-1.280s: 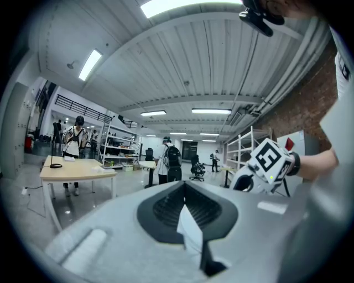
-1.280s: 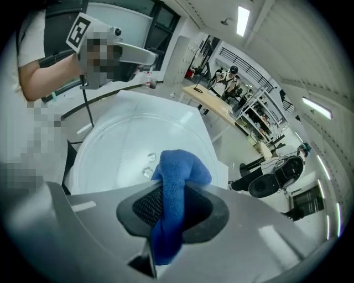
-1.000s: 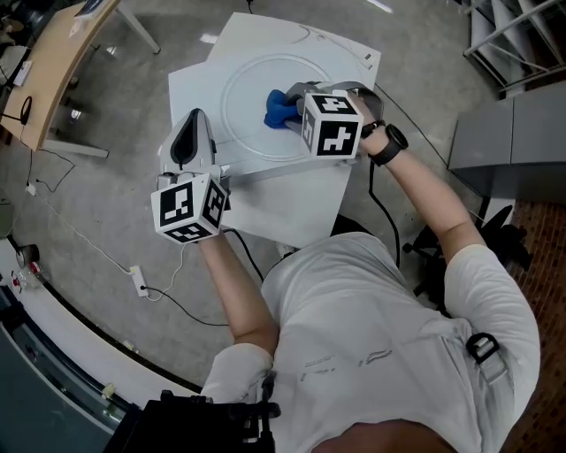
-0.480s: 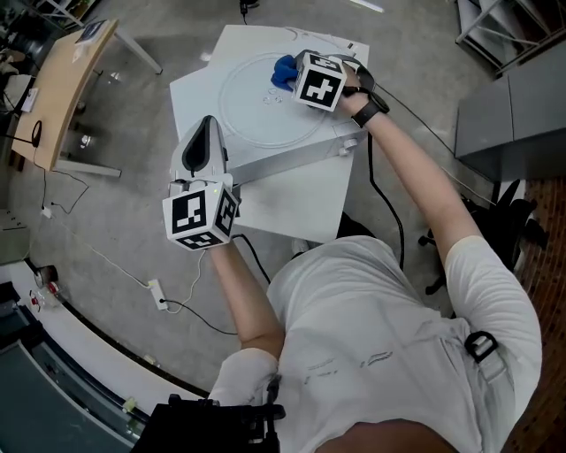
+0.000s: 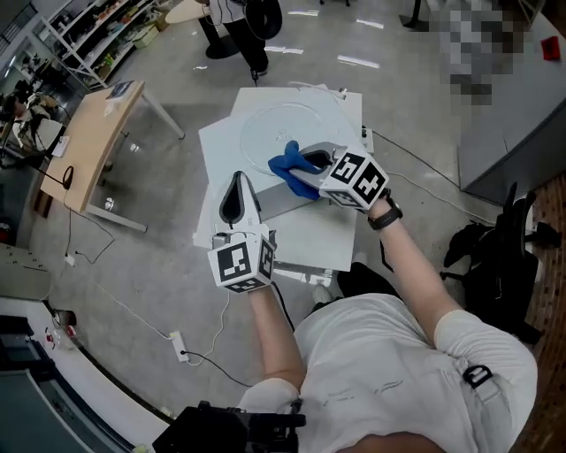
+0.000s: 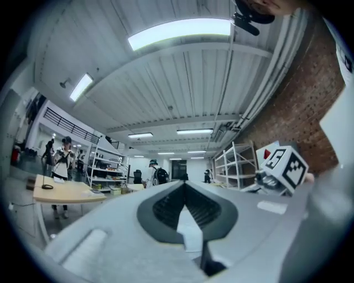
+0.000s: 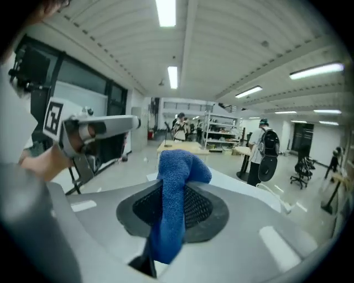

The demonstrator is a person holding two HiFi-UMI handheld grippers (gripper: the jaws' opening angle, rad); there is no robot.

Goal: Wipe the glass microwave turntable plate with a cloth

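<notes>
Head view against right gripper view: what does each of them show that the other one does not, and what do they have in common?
Only the head view shows the glass turntable plate lying on the white table, and the person's torso. Only the right gripper view shows the ceiling lights and, from close by, the jaws of the right gripper shut on the blue cloth. Both views show that cloth, the right gripper and the left gripper.

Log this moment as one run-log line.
right gripper shut on blue cloth | cloth at near rim of glass plate | left gripper shut, empty
</notes>
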